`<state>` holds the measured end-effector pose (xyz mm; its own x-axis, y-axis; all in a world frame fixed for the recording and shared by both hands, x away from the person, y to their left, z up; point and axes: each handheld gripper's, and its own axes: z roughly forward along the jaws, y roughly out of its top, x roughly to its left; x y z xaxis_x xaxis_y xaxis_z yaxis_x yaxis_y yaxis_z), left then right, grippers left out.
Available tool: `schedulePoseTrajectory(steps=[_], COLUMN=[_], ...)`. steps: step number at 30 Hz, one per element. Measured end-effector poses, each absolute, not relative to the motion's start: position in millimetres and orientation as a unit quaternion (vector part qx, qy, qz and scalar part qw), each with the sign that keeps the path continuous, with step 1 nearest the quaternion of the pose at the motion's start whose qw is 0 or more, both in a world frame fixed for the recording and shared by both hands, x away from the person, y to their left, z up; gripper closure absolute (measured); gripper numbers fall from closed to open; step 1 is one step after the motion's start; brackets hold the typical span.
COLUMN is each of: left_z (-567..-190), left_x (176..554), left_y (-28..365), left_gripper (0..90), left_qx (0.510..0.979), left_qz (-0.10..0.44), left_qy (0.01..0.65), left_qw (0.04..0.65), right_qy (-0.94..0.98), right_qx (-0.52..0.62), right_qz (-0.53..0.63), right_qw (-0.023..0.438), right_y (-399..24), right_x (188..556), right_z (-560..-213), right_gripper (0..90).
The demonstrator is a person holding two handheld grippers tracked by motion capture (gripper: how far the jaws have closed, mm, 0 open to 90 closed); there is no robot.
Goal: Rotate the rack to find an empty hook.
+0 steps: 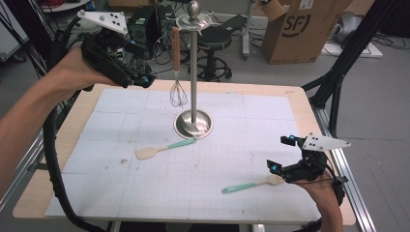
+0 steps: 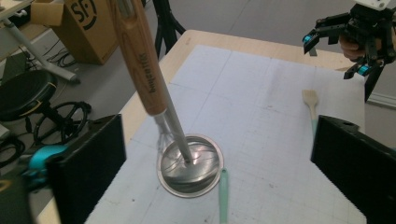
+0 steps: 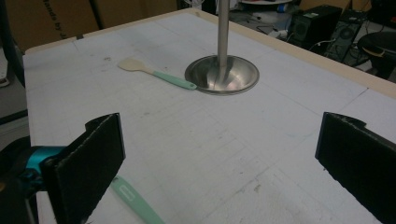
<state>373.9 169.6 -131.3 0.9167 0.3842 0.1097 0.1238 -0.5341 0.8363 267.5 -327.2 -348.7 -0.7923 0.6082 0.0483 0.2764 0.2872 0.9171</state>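
My left gripper (image 1: 144,79) is raised off the table (image 1: 300,104) at its far left corner, jaws spread wide with nothing between them; in the left gripper view the whisk (image 2: 140,60) hangs just ahead of the open jaws, untouched. The whisk hangs from the top disc of the steel utensil stand (image 1: 194,72), wooden handle uppermost, wire head down just beside the pole and clear of the base. The stand's dished round base (image 2: 190,163) sits on the white gridded mat (image 1: 145,193) toward the far middle of the table; I see nothing lying in the dish, though the green handle tip of the first spatula (image 1: 164,147) touches its near rim. That spatula lies flat on the mat, pale blade pointing to my left. My right gripper (image 1: 275,169) rests low at the near right of the mat, jaws likewise spread and holding nothing. The second spatula (image 1: 249,185) lies flat just beside it, blade end close by the jaws, green handle pointing left. I cannot tell whether the right gripper touches it. A cardboard box (image 1: 300,24) stands on the floor beyond the table; its contents are not visible.
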Motion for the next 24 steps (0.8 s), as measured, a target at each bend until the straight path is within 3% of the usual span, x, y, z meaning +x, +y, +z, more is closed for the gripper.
schedulePoseTrajectory(steps=[7, 11, 14, 16, 17, 19, 24], left_z=[-118.3, -112.1, -107.3, -103.7, -100.7, -99.5, -96.0], left_x=[376.3, 378.1, 380.0, 382.3, 384.9, 385.9, 392.7], left_y=[166.7, 164.9, 161.7, 159.1, 156.6, 154.6, 147.7], left_gripper=[30.0, 48.9, 55.6, 64.2, 75.3, 82.2, 89.8], left_qx=[0.867, 0.869, 0.871, 0.87, 0.87, 0.87, 0.868], left_qz=[0.119, 0.112, 0.111, 0.115, 0.111, 0.109, 0.115], left_qy=[0.126, 0.115, 0.111, 0.117, 0.119, 0.118, 0.128], left_qw=[0.468, 0.469, 0.466, 0.464, 0.465, 0.465, 0.465], right_qy=[0.788, 0.79, 0.79, 0.789, 0.788, 0.788, 0.788], right_qx=[0.279, 0.279, 0.279, 0.28, 0.28, 0.282, 0.281], right_qz=[0.525, 0.524, 0.524, 0.524, 0.525, 0.525, 0.525], right_qw=[0.157, 0.155, 0.155, 0.154, 0.155, 0.155, 0.155], right_y=[-325.6, -324.7, -324.8, -325.3, -326.2, -326.8, -326.8], right_x=[268.0, 268.2, 268.1, 267.8, 267.8, 268.0, 267.8], right_z=[-349.4, -349.7, -349.7, -349.5, -349.8, -350.4, -350.7], right_gripper=[0.0, 0.0, 0.0, 0.0, 0.0, 0.0, 0.0])
